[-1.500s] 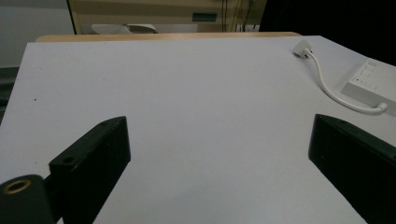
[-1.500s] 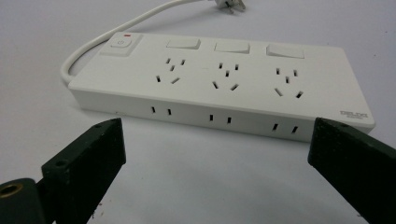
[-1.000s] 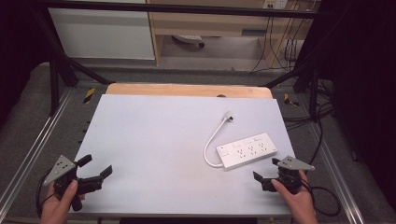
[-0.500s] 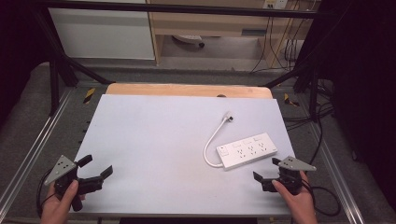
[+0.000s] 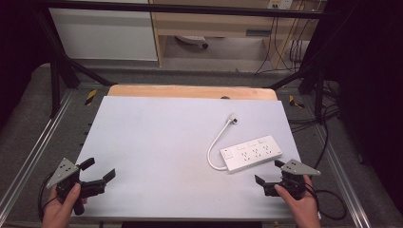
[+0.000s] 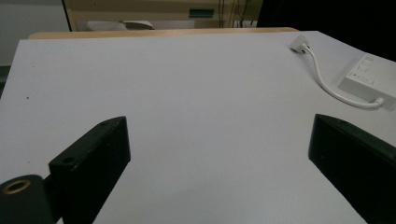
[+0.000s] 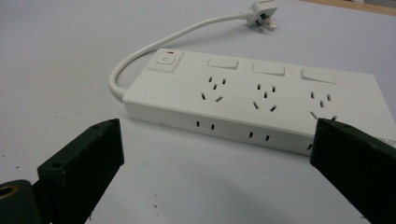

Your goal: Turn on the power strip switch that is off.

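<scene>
White table top [image 5: 157, 142] on a wooden board [image 5: 190, 91], aluminium rails [image 5: 33, 152] down both sides. Grey floor [image 5: 142, 76] beyond. White cabinet [image 5: 102, 33] far left, wooden shelf unit [image 5: 209, 21] beside it, cables [image 5: 285, 42] hanging far right. Black frame struts [image 5: 62, 61] cross the corners. Dark surroundings, even overhead light.

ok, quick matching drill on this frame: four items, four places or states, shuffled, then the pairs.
Items:
1. power strip
2. plug
3. left gripper
4. right gripper

Places or states:
A. open, near left corner of the table, nothing between its jaws
B. lying flat, right side of the table
C. open, just short of the strip
D. at the cord's far end, unplugged

Pairs: 1-B, 2-D, 3-A, 4-C
</scene>
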{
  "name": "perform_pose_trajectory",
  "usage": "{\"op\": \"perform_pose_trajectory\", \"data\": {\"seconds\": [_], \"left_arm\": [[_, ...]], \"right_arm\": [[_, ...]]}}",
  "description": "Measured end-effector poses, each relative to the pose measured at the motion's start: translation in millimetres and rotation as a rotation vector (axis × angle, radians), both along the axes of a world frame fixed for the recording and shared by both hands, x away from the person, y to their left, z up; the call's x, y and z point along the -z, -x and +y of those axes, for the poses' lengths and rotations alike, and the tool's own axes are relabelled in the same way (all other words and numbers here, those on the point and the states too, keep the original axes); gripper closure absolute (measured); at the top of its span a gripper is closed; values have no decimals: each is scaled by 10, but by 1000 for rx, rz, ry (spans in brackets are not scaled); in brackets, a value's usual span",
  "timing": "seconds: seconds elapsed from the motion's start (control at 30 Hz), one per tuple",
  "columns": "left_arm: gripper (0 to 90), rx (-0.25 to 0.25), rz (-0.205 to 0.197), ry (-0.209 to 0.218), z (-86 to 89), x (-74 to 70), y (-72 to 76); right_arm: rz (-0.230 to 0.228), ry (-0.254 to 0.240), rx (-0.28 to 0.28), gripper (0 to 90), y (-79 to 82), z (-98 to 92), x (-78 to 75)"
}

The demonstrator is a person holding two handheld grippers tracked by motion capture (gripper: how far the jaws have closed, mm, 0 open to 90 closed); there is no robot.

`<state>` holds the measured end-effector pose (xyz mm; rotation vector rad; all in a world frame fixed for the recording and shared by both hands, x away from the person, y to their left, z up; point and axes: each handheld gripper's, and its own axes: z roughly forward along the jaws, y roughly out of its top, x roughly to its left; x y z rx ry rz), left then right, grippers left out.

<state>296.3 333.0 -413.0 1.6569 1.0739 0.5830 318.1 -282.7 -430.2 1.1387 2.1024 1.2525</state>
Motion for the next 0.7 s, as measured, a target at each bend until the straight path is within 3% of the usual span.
{"op": "perform_pose_trajectory", "data": {"seconds": [0.3, 0.7], "left_arm": [[56, 3, 1, -6, -7, 2, -1], [56, 6, 8, -17, -20, 13, -1]], "right_arm": [[-18, -35, 0, 31, 9, 7, -51], [-54, -79, 50, 25, -38, 32, -130]]}}
